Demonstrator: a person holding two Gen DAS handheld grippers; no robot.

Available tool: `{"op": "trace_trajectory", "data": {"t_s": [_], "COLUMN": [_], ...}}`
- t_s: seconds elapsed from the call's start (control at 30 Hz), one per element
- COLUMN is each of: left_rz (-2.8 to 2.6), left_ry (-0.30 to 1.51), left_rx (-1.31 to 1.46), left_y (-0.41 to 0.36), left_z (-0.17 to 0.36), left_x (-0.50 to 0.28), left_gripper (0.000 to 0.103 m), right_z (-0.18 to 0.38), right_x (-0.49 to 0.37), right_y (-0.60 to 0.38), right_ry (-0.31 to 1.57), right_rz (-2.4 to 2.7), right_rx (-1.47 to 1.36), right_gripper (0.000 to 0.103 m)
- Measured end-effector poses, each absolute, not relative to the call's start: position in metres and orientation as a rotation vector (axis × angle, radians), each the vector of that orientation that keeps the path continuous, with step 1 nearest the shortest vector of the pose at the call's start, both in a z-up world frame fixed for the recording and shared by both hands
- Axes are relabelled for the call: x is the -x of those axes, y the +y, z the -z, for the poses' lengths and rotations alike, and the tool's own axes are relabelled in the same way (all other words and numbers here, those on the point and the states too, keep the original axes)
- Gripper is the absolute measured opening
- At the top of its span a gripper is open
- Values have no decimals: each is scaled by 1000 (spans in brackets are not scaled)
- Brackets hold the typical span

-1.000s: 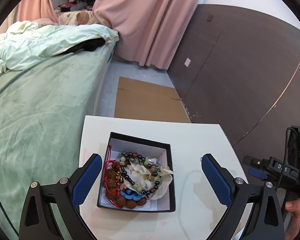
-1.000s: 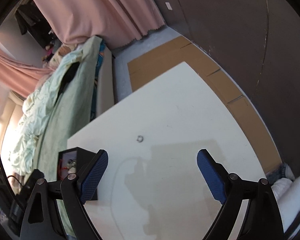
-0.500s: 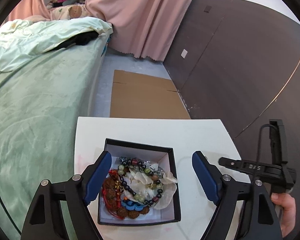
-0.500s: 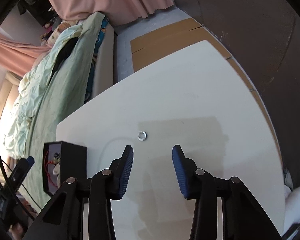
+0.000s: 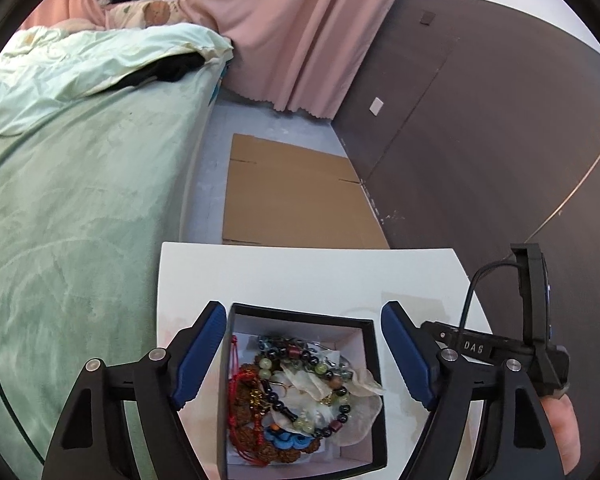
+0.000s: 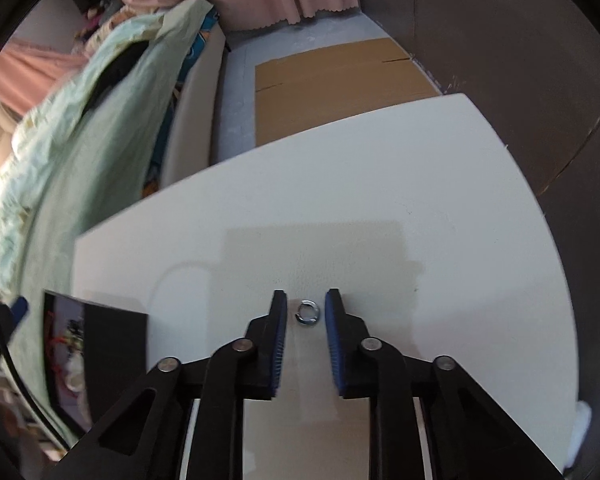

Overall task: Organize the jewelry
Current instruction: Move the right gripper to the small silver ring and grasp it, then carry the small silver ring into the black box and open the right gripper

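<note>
White tabletop (image 6: 420,184) beside green bed (image 5: 72,200). Black box (image 5: 374,392) of beaded bracelets (image 5: 300,384) at tabletop's bed-side end. Left gripper (image 5: 302,354) above box – fingers (image 5: 198,354) straddle its walls, closing, not touching. Right gripper (image 6: 306,322) well apart from box – fingers (image 6: 278,336) closing, small silver ring (image 6: 308,312) between them, untouched, flat on tabletop.

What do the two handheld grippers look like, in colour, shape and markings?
Both the left gripper and the right gripper have black angular frames with silver pivot pins and ribbed blue pads. Seen from the left wrist, the right one's black body is marked "DAS", with a black cable looping above it.
</note>
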State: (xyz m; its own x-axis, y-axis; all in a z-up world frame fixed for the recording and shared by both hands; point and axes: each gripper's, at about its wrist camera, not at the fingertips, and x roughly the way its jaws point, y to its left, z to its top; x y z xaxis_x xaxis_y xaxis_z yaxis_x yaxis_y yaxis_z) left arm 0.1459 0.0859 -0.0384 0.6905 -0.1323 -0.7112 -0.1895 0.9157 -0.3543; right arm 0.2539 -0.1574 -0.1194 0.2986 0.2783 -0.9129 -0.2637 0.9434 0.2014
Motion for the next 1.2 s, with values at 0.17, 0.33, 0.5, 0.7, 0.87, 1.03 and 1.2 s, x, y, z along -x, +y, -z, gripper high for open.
{"op": "trace_trajectory", "data": {"t_s": [0.17,0.33,0.5,0.7,0.87,1.03,1.2], "left_rz": [-37,-43,-58,-85,-123,-156,-162], "left_ry": [810,805,799,777,749,672,659], "left_rx": [436,434,443,456,509,571,582], "left_y": [90,92,97,102,114,125,128], "left_z": [37,35,32,27,24,13,8], "left_x": [-142,-137,-131,-122,-110,-93,-81], "left_gripper": [80,80,81,81,89,102,103], "right_z": [117,114,103,68,52,49,51], "right_x": [-245,-238,-234,-216,-194,-179,-166], "right_y": [-145,-142,-151,-159,-155,-138,-118], "right_ry": [1178,1167,1155,1059,1016,1002,1008], "right_rz": [-326,-330,-394,-569,-730,-816,-847], "right_rx": [119,161,51,-156,-288,-323,-309], "right_gripper": [18,15,14,14,14,14,14]}}
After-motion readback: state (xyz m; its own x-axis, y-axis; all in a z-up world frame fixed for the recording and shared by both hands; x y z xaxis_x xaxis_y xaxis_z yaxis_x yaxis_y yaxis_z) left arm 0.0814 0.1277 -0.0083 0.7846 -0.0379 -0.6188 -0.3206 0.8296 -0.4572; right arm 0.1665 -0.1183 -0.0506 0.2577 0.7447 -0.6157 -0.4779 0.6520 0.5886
